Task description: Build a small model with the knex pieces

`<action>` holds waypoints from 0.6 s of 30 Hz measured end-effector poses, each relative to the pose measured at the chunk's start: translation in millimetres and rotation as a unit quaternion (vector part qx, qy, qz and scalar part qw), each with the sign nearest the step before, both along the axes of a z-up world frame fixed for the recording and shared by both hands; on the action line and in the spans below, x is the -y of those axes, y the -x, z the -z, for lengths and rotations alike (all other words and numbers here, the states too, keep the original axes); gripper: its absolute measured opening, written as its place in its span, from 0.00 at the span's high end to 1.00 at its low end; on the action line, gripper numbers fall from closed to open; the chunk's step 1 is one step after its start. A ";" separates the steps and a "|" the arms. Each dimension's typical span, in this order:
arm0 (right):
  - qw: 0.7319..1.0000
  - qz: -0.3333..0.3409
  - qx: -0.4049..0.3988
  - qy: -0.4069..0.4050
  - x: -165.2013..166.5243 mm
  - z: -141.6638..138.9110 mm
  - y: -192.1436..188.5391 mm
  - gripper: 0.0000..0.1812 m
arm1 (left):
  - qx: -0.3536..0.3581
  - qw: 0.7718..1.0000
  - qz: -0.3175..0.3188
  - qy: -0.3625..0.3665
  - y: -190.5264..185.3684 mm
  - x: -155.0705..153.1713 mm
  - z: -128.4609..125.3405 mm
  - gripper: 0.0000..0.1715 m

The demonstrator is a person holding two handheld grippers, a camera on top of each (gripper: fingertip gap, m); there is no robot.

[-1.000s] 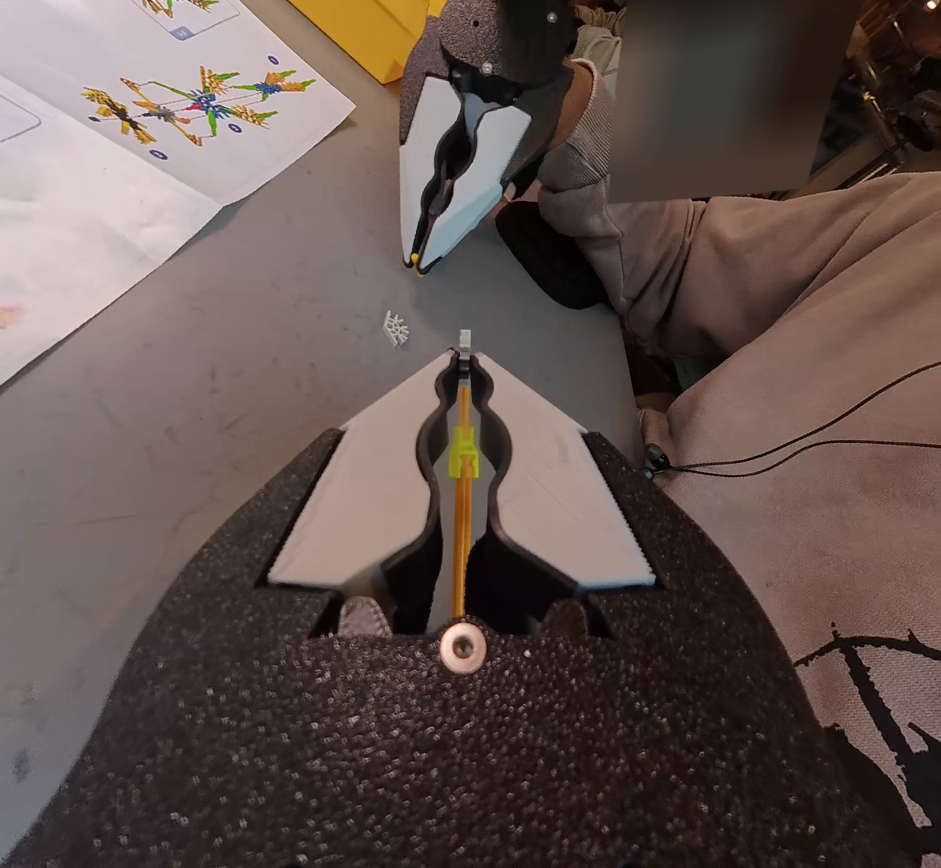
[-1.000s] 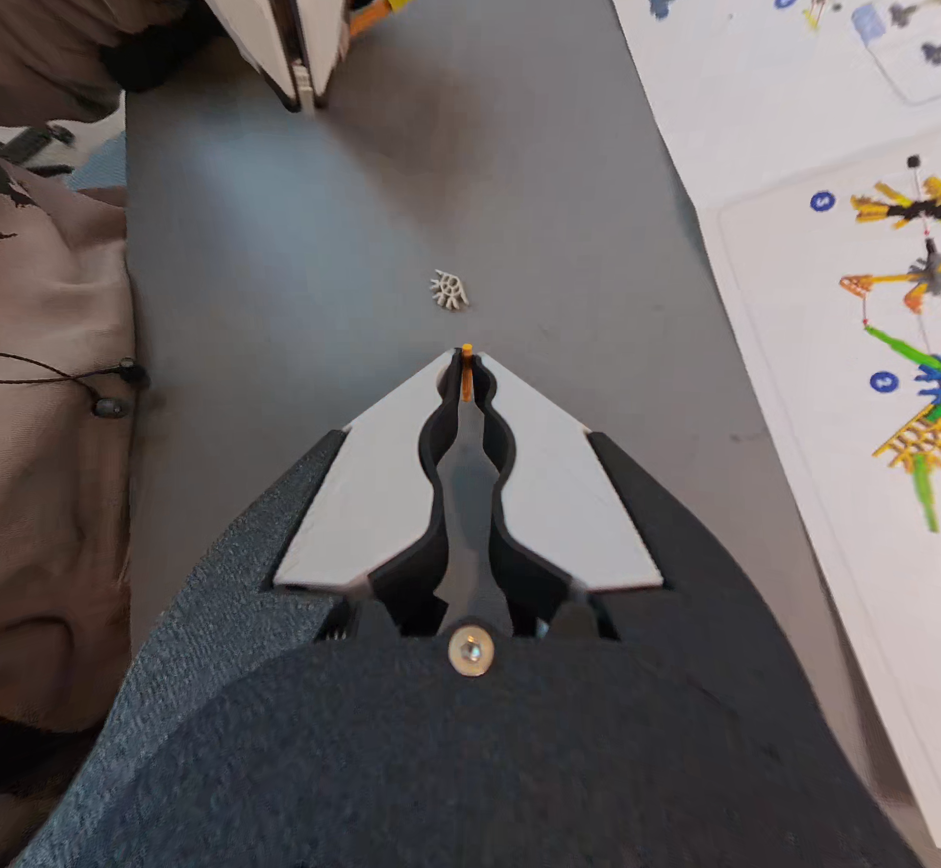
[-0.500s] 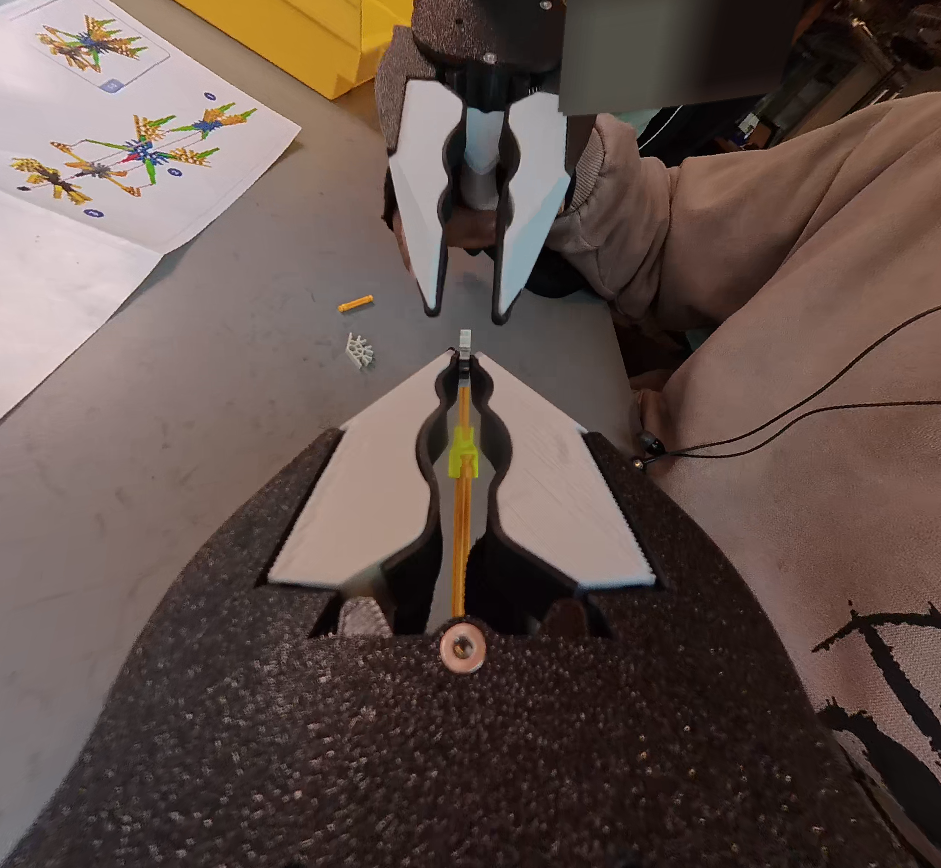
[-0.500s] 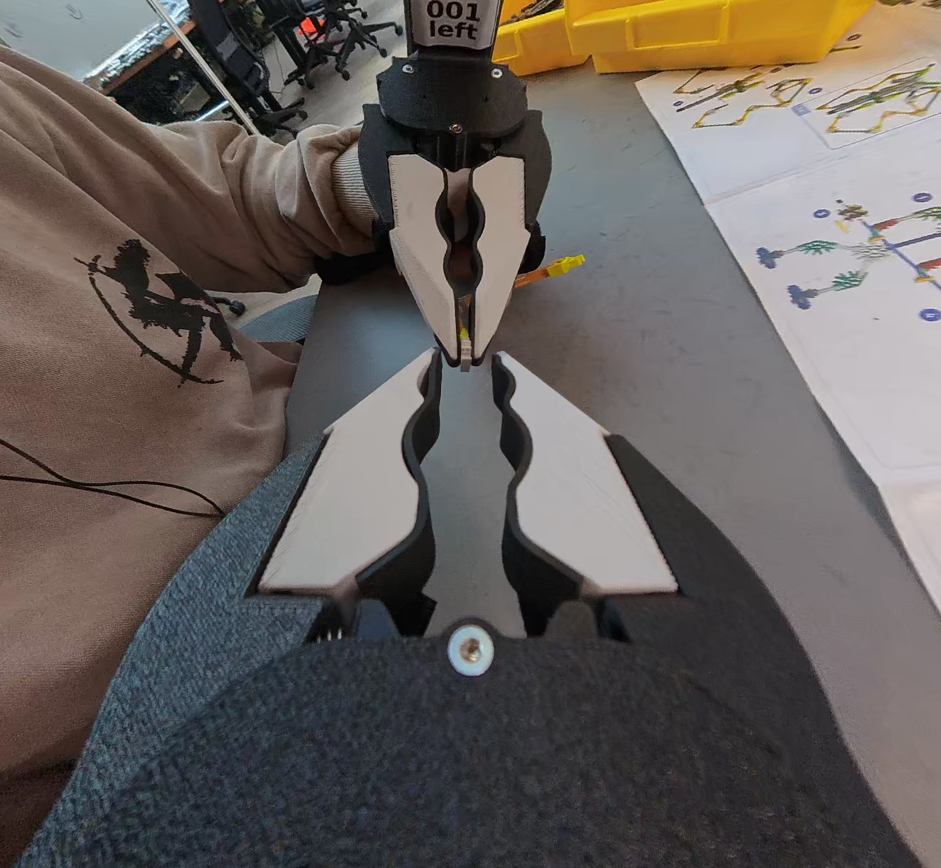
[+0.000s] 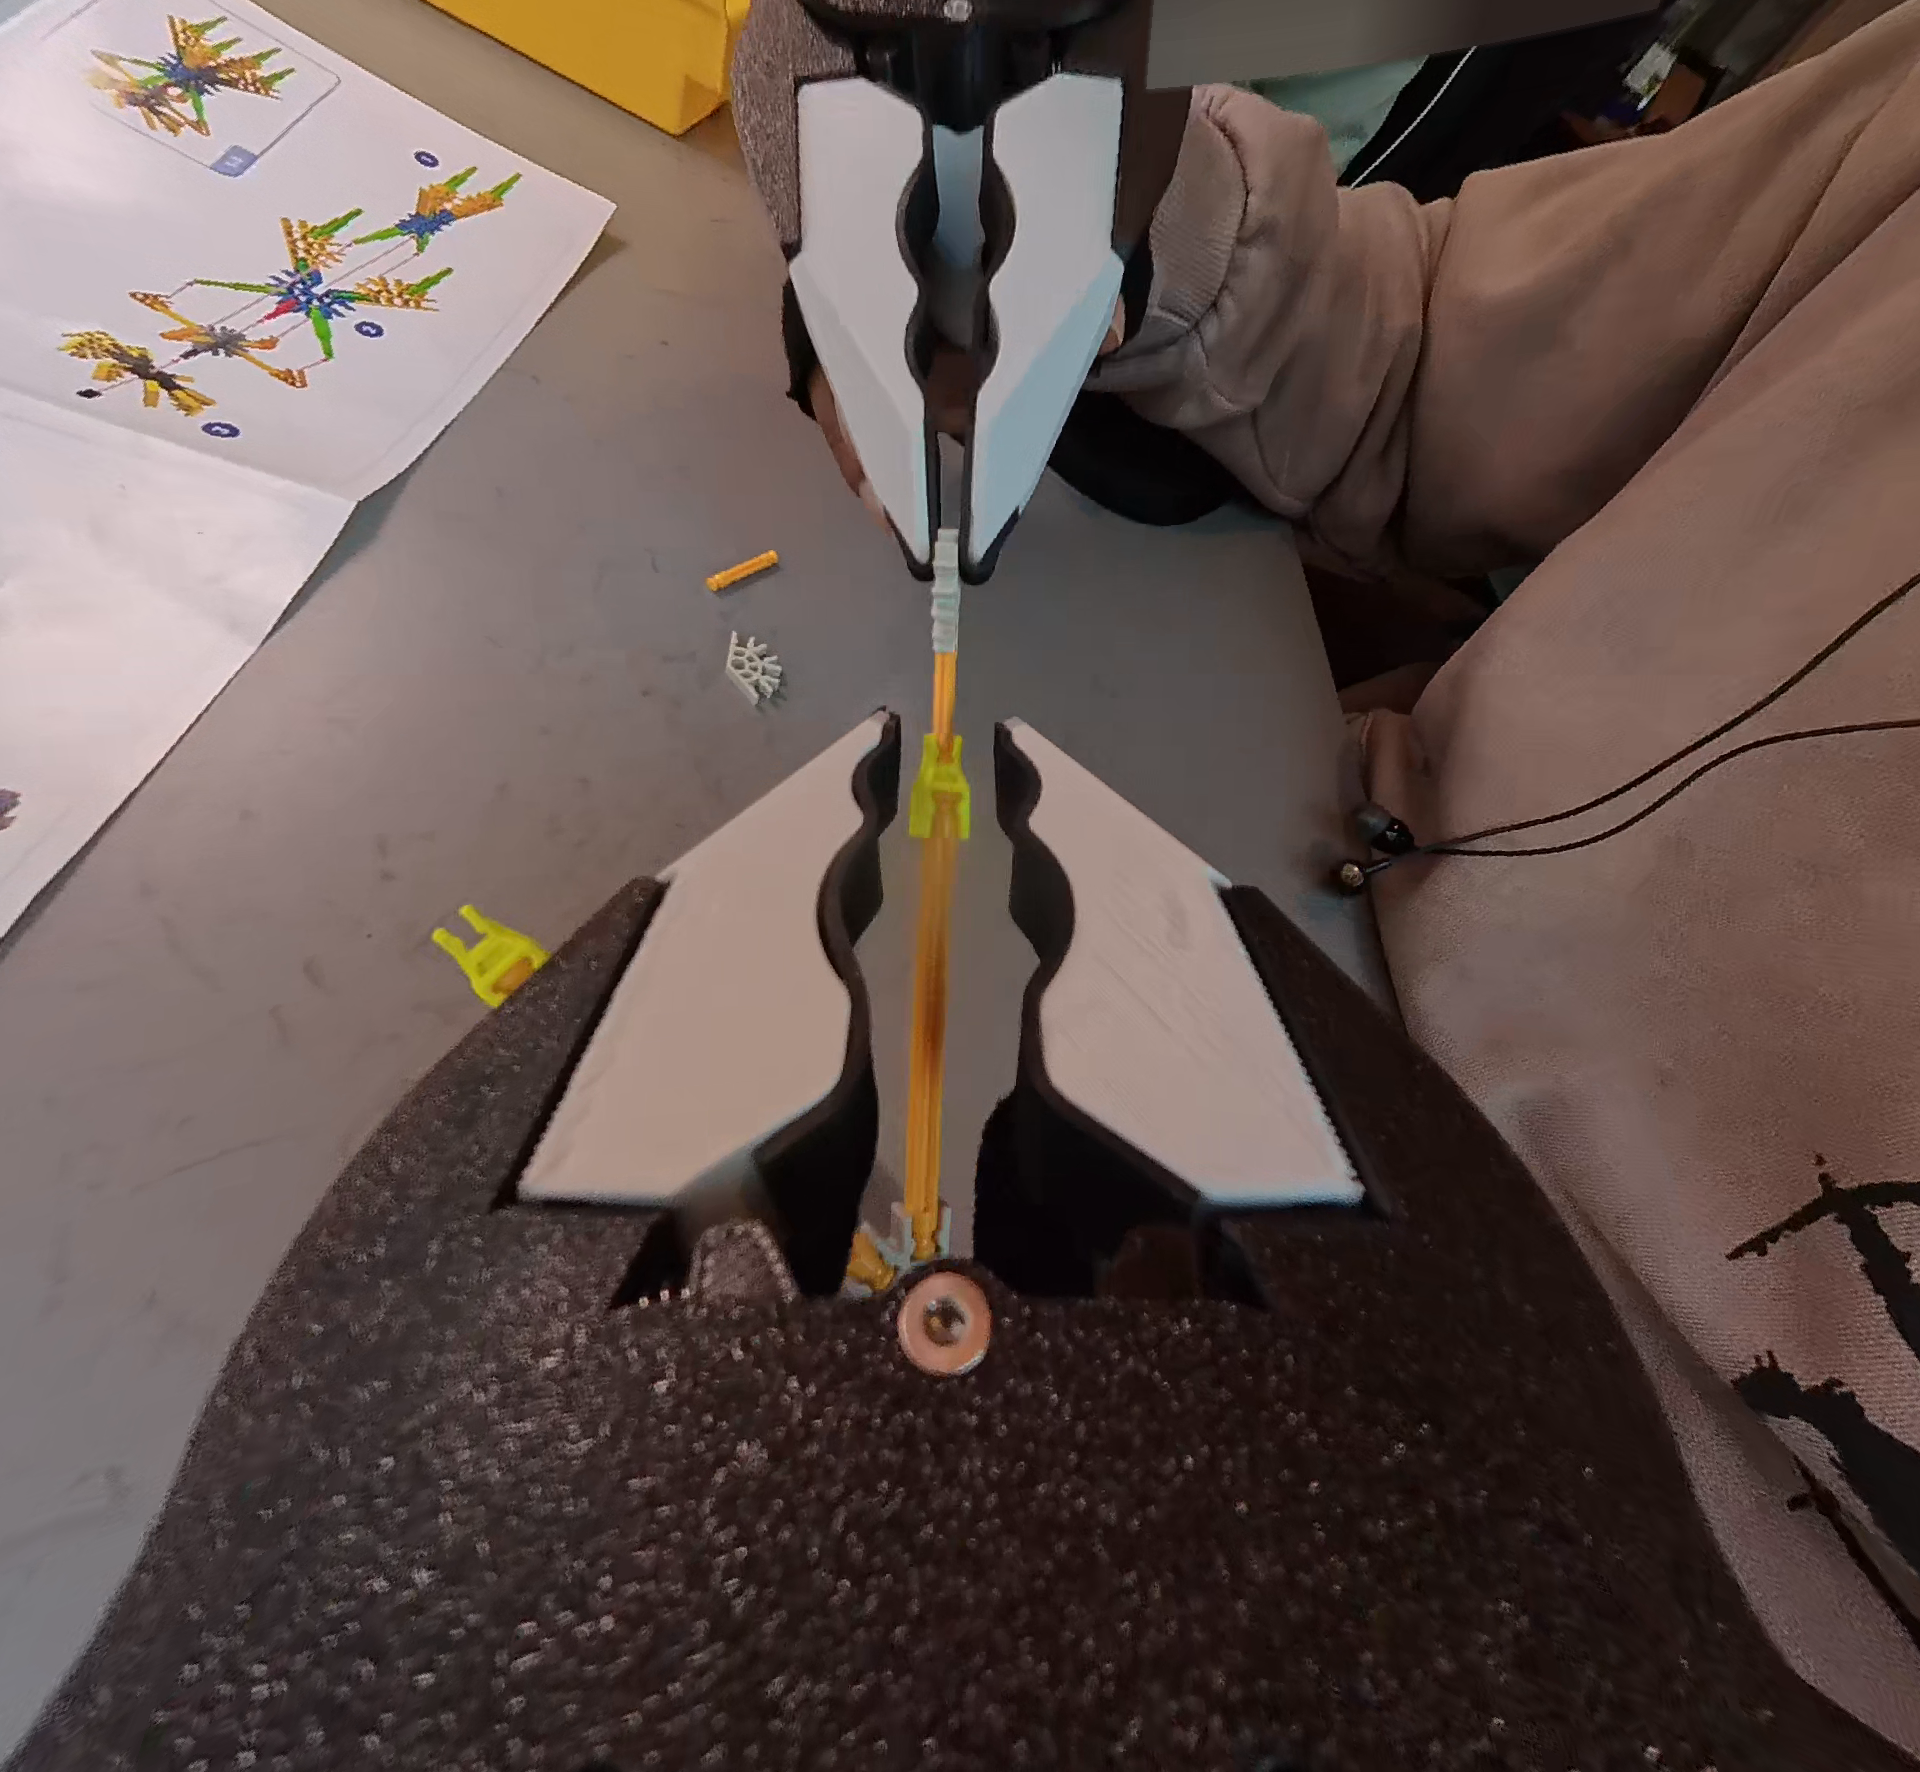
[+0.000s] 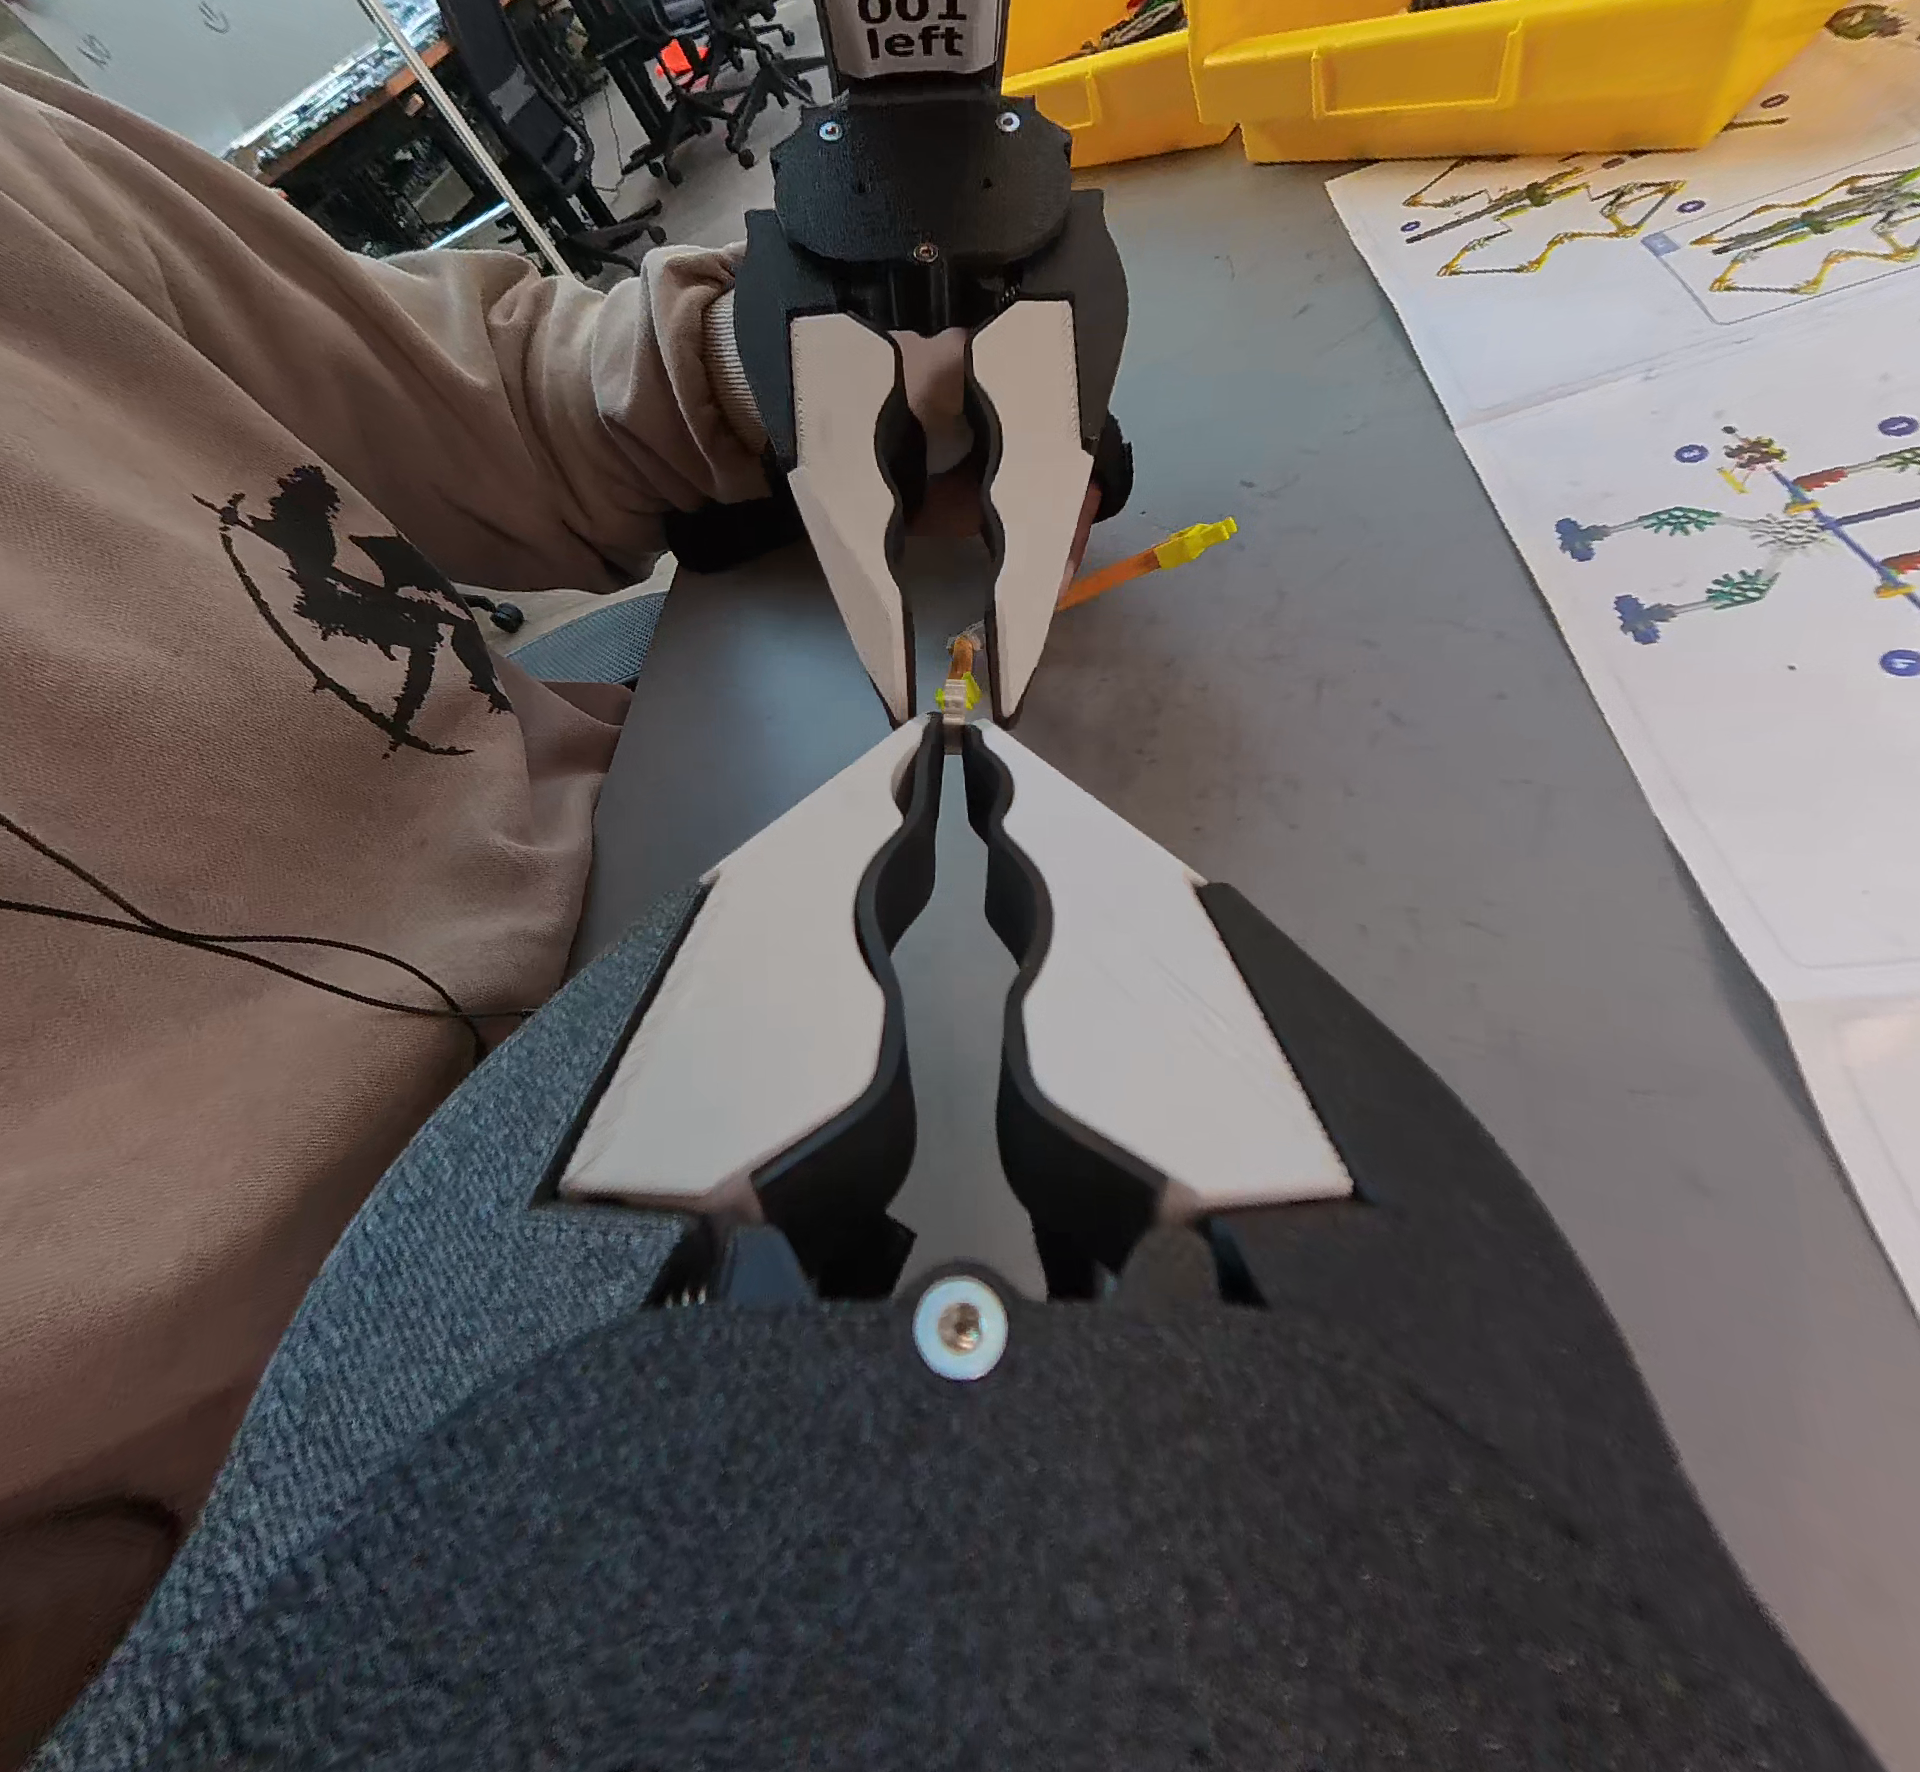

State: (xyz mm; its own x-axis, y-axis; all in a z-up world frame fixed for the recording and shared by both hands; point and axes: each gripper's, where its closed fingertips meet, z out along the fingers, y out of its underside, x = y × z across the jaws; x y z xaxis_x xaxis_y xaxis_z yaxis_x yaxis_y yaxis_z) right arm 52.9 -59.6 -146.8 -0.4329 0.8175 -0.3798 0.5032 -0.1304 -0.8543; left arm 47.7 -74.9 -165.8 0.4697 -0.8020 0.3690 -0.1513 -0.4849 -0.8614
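An orange rod (image 5: 930, 995) with a yellow-green clip (image 5: 940, 787) on it and a grey connector (image 5: 945, 590) at its far end runs between the jaws of my left gripper (image 5: 943, 723). Those jaws stand open and apart from the rod. My right gripper (image 5: 948, 567) faces it tip to tip and is shut on the grey connector. In the right wrist view my right gripper (image 6: 951, 733) pinches that grey end (image 6: 952, 699), just in front of the open left gripper (image 6: 951, 688). A side branch with a yellow-green clip (image 6: 1195, 543) sticks out beside the left gripper.
A short orange rod (image 5: 742, 571) and a white snowflake connector (image 5: 755, 668) lie on the grey table (image 5: 416, 735). Instruction sheets (image 5: 260, 268) lie to the left. Yellow bins (image 6: 1455, 60) of parts stand at the back. A person's beige sleeve (image 5: 1455, 372) and an earphone cable (image 5: 1371, 834) are at the table's right edge.
My right gripper dropped the short orange rod on the table, turned to face the left gripper and shut on the grey connector. My left gripper opened off the long rod.
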 end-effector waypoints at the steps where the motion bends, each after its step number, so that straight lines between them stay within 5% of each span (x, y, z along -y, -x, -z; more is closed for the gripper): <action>1: 1.000 -0.002 -0.001 -0.001 0.1 -0.6 -0.4 0.99 | -0.014 1.000 0.001 0.000 -0.5 0.1 4.2 0.90; 8: 1.000 -0.009 -0.007 0.001 5.8 -1.3 1.5 0.93 | -0.001 1.000 0.006 0.014 -3.5 1.5 3.1 0.96; 13: 0.999 -0.002 -0.025 -0.047 4.3 2.2 5.5 0.99 | 0.002 1.000 0.006 0.026 -4.9 2.1 4.3 0.96; 18: 0.974 0.058 -0.057 -0.210 -11.7 7.8 18.9 0.98 | 0.030 0.996 -0.045 0.067 5.6 -10.8 8.1 0.97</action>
